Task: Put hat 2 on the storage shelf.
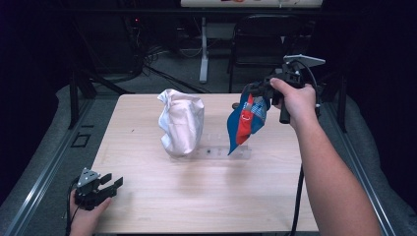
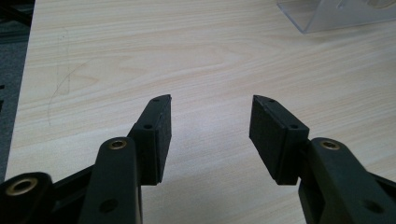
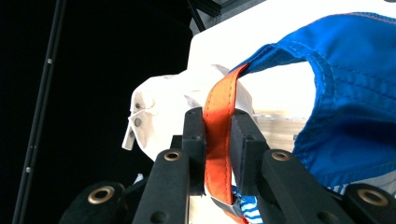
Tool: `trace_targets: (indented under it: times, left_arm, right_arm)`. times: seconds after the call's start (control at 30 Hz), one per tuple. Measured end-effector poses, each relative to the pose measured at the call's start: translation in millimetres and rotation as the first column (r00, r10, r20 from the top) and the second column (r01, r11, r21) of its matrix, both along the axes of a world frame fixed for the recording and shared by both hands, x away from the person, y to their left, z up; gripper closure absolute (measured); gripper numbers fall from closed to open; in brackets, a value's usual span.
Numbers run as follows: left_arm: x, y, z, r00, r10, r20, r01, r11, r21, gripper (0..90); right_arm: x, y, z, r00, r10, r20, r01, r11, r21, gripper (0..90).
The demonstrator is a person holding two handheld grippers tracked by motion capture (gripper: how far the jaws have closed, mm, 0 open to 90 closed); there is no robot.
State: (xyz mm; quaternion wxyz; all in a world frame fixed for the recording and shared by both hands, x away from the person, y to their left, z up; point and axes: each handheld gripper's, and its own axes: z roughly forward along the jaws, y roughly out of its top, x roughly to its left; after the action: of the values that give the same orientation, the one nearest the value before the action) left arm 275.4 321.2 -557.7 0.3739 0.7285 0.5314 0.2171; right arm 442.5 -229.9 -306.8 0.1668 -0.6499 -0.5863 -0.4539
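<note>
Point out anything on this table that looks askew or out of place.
The white garment stands crumpled in a heap on the clear stand rather than hung neatly. The blue bag dangles by its orange strap from the right hand-held gripper.

The left gripper (image 1: 109,184) is held low with jaws spread; the right gripper (image 3: 217,140) is raised, jaws clamped together.

— What is held aloft? 
— A blue garment (image 1: 244,124) with an orange strap (image 3: 217,140), hung above the tabletop (image 1: 196,196).
— And beside it? 
— A crumpled white garment (image 1: 180,122) is propped upright on a clear stand (image 1: 216,152).
</note>
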Motion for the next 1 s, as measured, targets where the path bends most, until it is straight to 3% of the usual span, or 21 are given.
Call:
trace_targets:
  times: [0.57, 0.6, 0.77, 1.0]
  left_arm:
    - [10.2, -7.0, 0.3, 0.9998, -0.016, 0.014, 0.016, 0.9999, -0.001, 49.0]
    - [10.7, -7.3, 1.1, 0.9997, -0.025, 0.0, 0.025, 0.9997, 0.005, 49.0]
    - [13.9, -11.3, 0.5, 0.9993, -0.035, 0.017, 0.035, 0.9994, -0.001, 49.0]
    - [15.8, -13.8, 1.2, 0.9987, -0.05, 0.004, 0.05, 0.9987, 0.009, 49.0]
  right_arm:
    - [-2.7, 12.3, -33.8, 0.9989, 0.026, -0.039, -0.027, 0.999, -0.029, 77.7]
    - [-4.1, 11.7, -34.4, 0.9988, 0.026, -0.04, -0.028, 0.999, -0.031, 77.6]
    - [-10.1, 8.8, -34.7, 0.9991, 0.02, -0.036, -0.022, 0.999, -0.044, 77.5]
    - [-13.5, 5.4, -32.7, 0.9996, 0.011, -0.027, -0.013, 0.997, -0.072, 76.6]
